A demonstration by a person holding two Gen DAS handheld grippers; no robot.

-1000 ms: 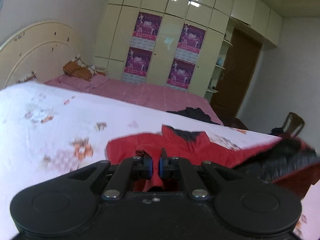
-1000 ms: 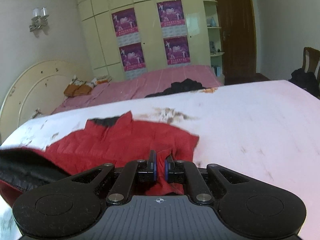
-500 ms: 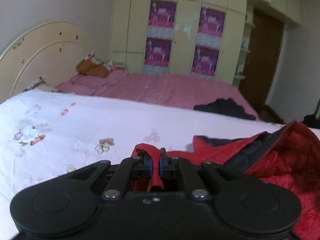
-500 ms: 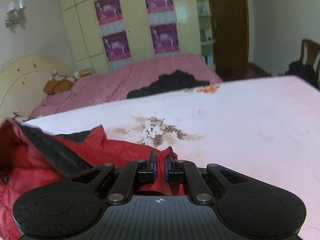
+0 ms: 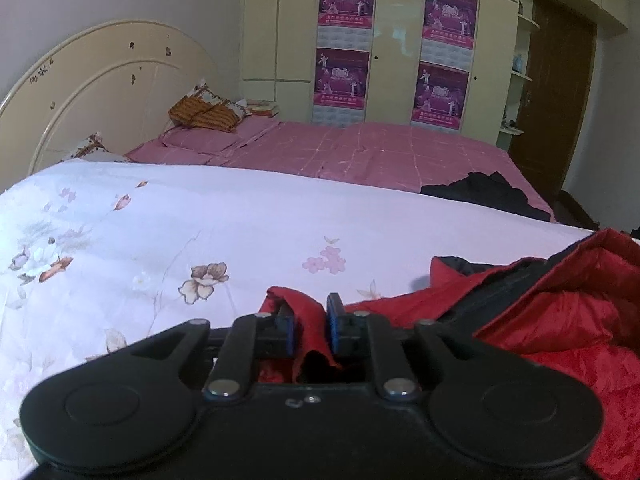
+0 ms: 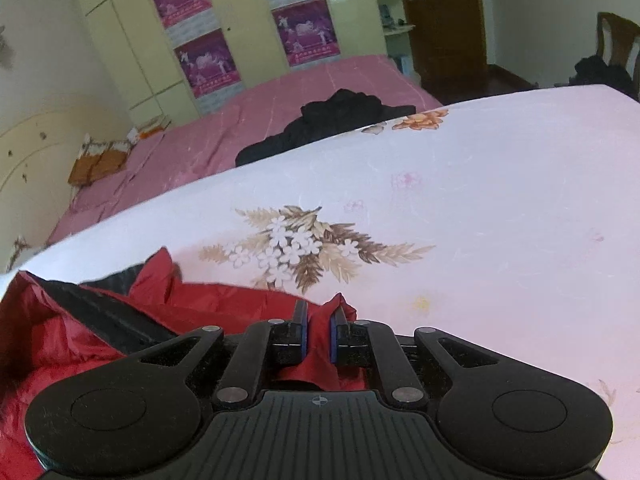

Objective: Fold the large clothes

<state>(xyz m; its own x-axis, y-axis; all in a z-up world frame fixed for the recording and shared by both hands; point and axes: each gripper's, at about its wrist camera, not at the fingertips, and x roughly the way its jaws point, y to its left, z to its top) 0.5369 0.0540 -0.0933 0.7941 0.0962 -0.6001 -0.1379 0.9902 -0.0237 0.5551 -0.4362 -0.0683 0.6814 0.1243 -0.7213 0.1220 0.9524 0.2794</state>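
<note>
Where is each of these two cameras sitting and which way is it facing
Left wrist: sits on the left gripper, looks along its fingers across the floral sheet toward the wardrobe; its opening jaws have red jacket fabric between them.
Right wrist: sits on the right gripper, looks the same way over the sheet; its jaws pinch the jacket's edge.
Shared: jacket, sheet, black garment, pink bed, wardrobe. No hand or sleeve shows in either.
</note>
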